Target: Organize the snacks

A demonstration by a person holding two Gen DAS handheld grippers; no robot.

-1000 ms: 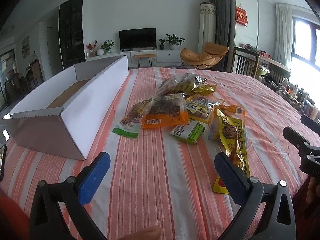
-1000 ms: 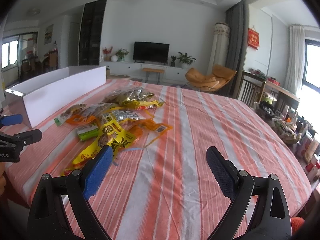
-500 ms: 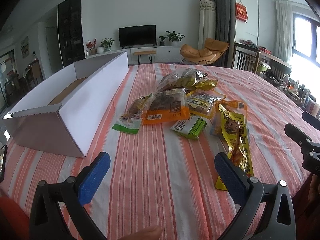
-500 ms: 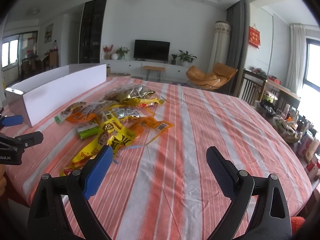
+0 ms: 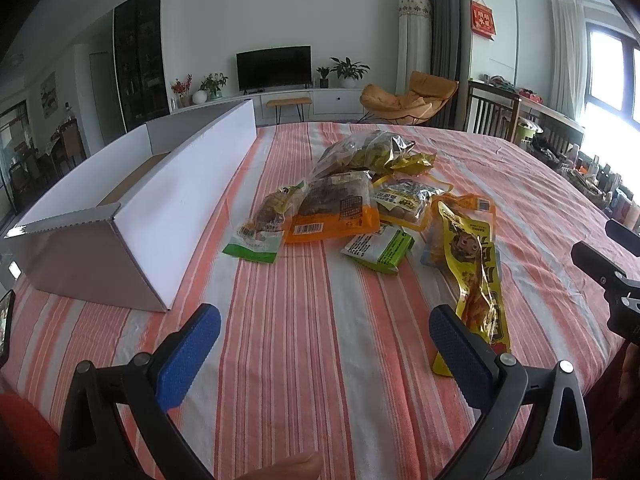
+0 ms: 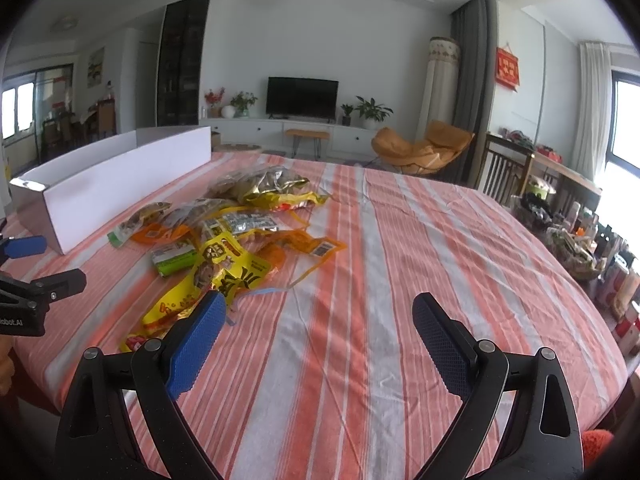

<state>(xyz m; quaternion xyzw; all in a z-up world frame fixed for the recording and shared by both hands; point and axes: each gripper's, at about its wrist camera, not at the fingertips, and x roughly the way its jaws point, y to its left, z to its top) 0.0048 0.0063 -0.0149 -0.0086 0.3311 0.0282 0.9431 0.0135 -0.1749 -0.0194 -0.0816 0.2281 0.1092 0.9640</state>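
Several snack packets lie in a loose pile on the striped tablecloth: a long yellow packet (image 5: 476, 268), a small green and white packet (image 5: 380, 246), an orange bag (image 5: 334, 212) and a clear bag of gold-wrapped sweets (image 5: 368, 152). A long white cardboard box (image 5: 176, 184) with an open top stands left of the pile. My left gripper (image 5: 324, 338) hovers open over the cloth, short of the pile. My right gripper (image 6: 318, 322) is open too, its left pad just above the near end of the yellow packet (image 6: 216, 276). Neither holds anything.
The table (image 6: 420, 248) is round, with an orange and white striped cloth. Chairs and a side table crowded with bottles (image 6: 592, 240) stand off its right edge. A person's thumb (image 5: 288, 466) shows at the bottom of the left wrist view.
Both grippers have edged forward and slightly lower toward the snack pile; the packets look nearer. Nothing on the table has moved, and both stay open.
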